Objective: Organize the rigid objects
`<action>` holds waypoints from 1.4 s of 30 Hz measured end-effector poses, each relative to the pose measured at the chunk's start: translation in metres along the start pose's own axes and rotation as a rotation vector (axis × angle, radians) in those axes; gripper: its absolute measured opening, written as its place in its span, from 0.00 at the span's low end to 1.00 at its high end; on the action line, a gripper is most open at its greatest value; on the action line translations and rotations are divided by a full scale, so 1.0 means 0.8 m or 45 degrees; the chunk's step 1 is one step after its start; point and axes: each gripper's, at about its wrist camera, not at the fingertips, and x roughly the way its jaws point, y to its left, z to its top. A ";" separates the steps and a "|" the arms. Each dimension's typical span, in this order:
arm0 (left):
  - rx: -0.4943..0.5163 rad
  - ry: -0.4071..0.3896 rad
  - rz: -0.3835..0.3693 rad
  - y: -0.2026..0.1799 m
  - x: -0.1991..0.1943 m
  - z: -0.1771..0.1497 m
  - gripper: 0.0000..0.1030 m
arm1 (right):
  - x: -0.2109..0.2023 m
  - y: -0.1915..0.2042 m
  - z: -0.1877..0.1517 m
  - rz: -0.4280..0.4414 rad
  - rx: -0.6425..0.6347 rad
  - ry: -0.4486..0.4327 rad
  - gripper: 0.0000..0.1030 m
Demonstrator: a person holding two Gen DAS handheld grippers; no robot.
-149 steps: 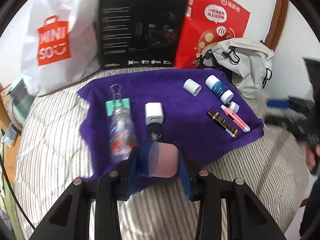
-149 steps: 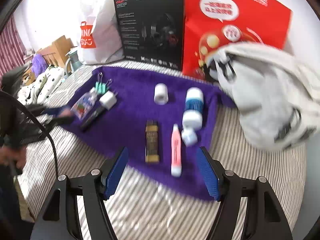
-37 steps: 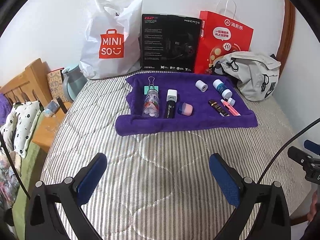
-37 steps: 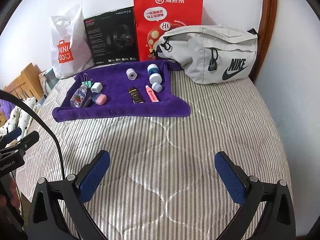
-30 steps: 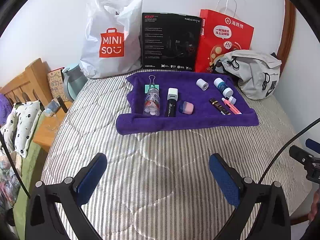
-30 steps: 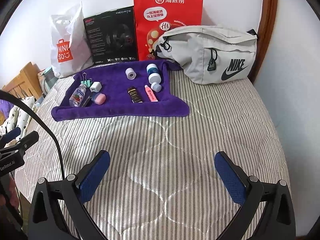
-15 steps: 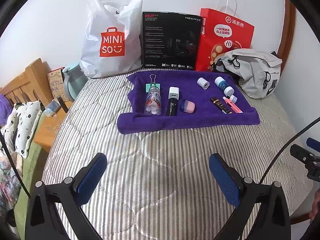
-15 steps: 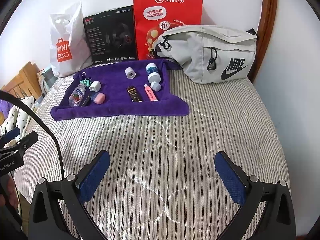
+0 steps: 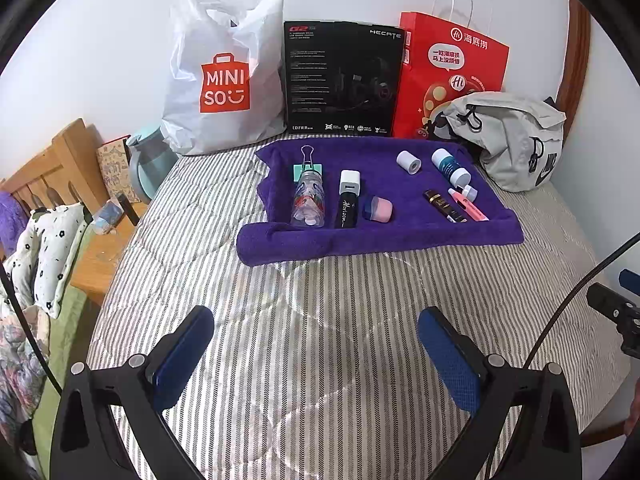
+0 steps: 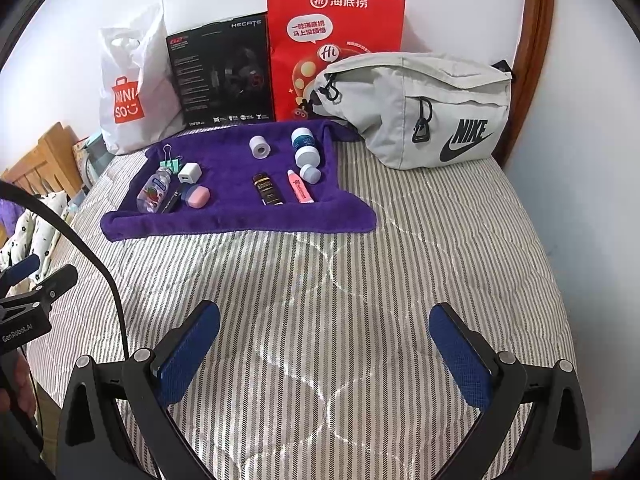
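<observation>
Both claws hang over the near part of the striped bed (image 9: 320, 340), well apart from the things on the far side: the left claw (image 9: 316, 344) is spread wide with nothing between its blue pads, and the right claw (image 10: 324, 344) is likewise spread wide and empty. On the far half of the bed lies a purple towel (image 9: 400, 236), and all the small things rest on it. At its left end a green binder clip (image 9: 307, 166) sits at the far edge, with a clear bottle (image 9: 309, 200) lying just near of it, touching or almost touching. Just to the right, a white charger (image 9: 350, 182) lies at the far end of a black tube (image 9: 347, 212), and a pink and blue case (image 9: 378, 209) sits just beside the tube on its right. Well apart, toward the right half of the towel, a white roll (image 9: 409, 161) lies at the far side, and right of it a blue bottle with a white cap (image 9: 450, 167). Near of these lie a dark brown tube (image 9: 443, 205) and a pink pen (image 9: 468, 208), side by side, with a small white cap (image 9: 469, 192) at the pen's far end. Against the wall behind the towel stand a white shopping bag (image 9: 224, 80), a black box (image 9: 342, 80) and a red paper bag (image 9: 448, 76); a grey waist bag (image 10: 420, 108) lies at the far right of the bed.
</observation>
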 end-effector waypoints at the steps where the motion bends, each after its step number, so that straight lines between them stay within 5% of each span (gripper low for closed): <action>1: -0.002 -0.001 -0.001 0.001 0.000 0.000 1.00 | 0.000 0.000 0.000 0.003 -0.001 0.000 1.00; 42: 0.006 0.013 0.018 0.002 0.003 -0.002 1.00 | 0.002 0.005 -0.001 -0.013 -0.016 0.009 1.00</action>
